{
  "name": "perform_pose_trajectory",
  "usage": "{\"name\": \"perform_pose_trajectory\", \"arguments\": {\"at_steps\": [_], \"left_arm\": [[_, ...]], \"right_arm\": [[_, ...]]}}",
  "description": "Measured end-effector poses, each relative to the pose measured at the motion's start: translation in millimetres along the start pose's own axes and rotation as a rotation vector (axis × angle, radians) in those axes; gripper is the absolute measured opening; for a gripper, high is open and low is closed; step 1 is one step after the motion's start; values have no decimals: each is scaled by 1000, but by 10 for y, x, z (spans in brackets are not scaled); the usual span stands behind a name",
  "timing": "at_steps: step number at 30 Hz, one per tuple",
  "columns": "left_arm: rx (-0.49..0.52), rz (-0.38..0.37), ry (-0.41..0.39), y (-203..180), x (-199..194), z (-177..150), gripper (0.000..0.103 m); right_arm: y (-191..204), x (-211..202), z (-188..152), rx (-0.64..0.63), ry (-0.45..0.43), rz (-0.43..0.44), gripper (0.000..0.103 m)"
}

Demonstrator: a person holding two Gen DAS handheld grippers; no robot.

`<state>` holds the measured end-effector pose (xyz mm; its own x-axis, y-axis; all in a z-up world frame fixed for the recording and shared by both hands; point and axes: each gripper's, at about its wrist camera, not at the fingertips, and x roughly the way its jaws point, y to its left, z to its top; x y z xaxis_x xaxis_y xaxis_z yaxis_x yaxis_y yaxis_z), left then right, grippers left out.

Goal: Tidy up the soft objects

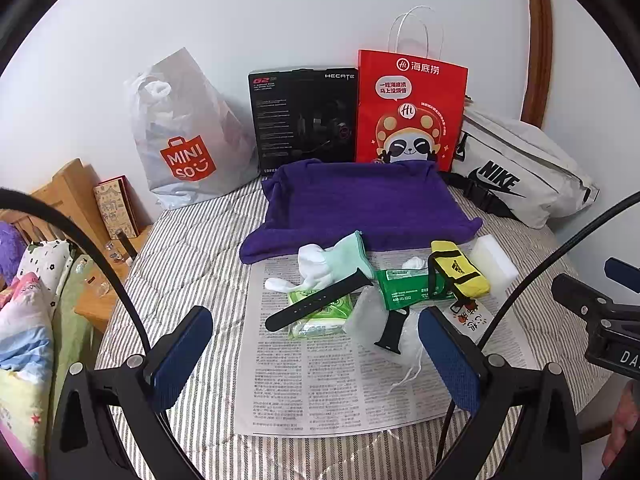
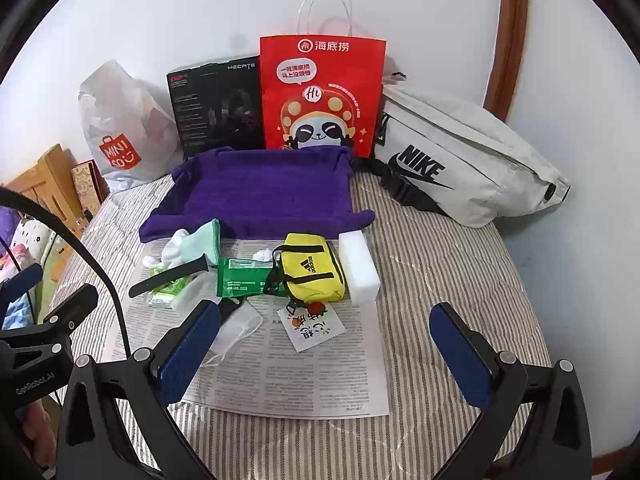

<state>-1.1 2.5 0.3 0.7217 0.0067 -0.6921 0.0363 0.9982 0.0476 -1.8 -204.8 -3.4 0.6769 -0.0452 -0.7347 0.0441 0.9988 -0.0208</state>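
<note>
A heap of small things lies on a newspaper (image 1: 320, 384) on the striped bed, in front of a purple cloth tray (image 1: 360, 204) (image 2: 260, 192). In the heap are a white sock with a mint cloth (image 1: 348, 254) (image 2: 204, 240), a black watch strap (image 1: 316, 304) (image 2: 168, 278), a green tissue pack (image 1: 320, 316), a green wipes packet (image 1: 404, 288) (image 2: 240, 278), a yellow pouch (image 1: 460, 272) (image 2: 312, 268), a white sponge (image 1: 494, 260) (image 2: 360, 268) and a face mask (image 1: 368, 320) (image 2: 240, 328). My left gripper (image 1: 318, 360) hovers open short of the heap. My right gripper (image 2: 326, 352) is open over the paper's near right part, holding nothing.
Against the wall stand a Miniso plastic bag (image 1: 184, 136), a black headset box (image 1: 304, 116), a red paper bag (image 1: 412, 112) and a white Nike waist bag (image 1: 516, 172). A wooden bedside shelf (image 1: 80, 208) is at the left. A printed card (image 2: 312, 326) lies near the pouch.
</note>
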Motion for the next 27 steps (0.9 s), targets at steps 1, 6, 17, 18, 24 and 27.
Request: {"name": "perform_pose_trajectory", "arguments": {"at_steps": [1, 6, 17, 18, 24, 27], "left_arm": [[0, 1, -1, 6, -4, -3, 103], [0, 3, 1, 19, 6, -11, 103], [9, 8, 6, 28, 24, -15, 103], [11, 10, 7, 28, 29, -16, 103], [6, 7, 6, 28, 27, -20, 103], [6, 9, 5, 30, 29, -27, 103]], "right_arm": [[0, -7, 2, 0, -3, 2, 103], [26, -7, 2, -9, 0, -10, 103], [19, -12, -3, -6, -3, -16, 103], [16, -12, -5, -4, -2, -16, 103], [14, -13, 4, -2, -2, -16, 103], [12, -14, 5, -2, -2, -15, 103]]}}
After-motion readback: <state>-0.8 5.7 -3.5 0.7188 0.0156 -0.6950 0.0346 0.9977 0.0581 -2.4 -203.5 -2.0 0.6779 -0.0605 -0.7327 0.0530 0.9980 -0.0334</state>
